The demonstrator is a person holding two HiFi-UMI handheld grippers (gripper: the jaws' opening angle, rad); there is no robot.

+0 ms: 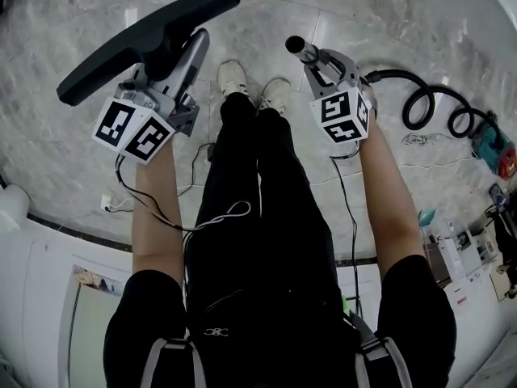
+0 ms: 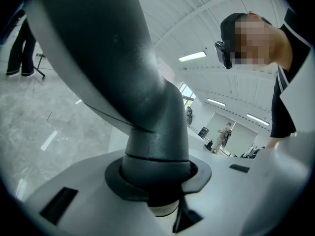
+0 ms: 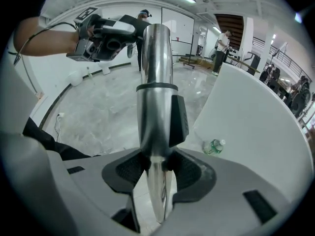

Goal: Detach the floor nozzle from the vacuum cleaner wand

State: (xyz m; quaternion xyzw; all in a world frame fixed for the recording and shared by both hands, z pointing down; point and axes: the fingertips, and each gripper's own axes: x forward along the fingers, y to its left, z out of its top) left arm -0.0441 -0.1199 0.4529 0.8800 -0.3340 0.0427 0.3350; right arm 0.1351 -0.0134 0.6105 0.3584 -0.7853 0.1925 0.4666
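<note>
1. Looking down, I've got a white ledge (image 1: 48, 281) at the lower left, running along under the person. Beyond it is a grey marbled floor (image 1: 388, 6).
2. A thin cable (image 1: 121, 204) trails on the floor at left. The person's white shoes (image 1: 233, 78) stand mid-frame.
3. Further right a black hose (image 1: 428, 103) loops across the floor to the vacuum (image 1: 494, 148), which sits at the far right edge.
4. The gripper views show a big bright hall with strip lights overhead and people standing far off. A bottle (image 3: 214, 146) lies on the white ledge.
5. Left gripper (image 2: 157, 181): jaws about half apart, clamped round the round neck of the dark nozzle (image 1: 145, 39). The nozzle's long head is up off the floor, slanting toward the upper right.
6. Right gripper (image 3: 157, 168): jaws narrow, pads pinching the silver wand (image 3: 156, 82). The wand runs out past the jaws, with a black collar just beyond them.
7. The nozzle is off the wand: the wand's open end shows bare in the head view, well apart from the nozzle.
</note>
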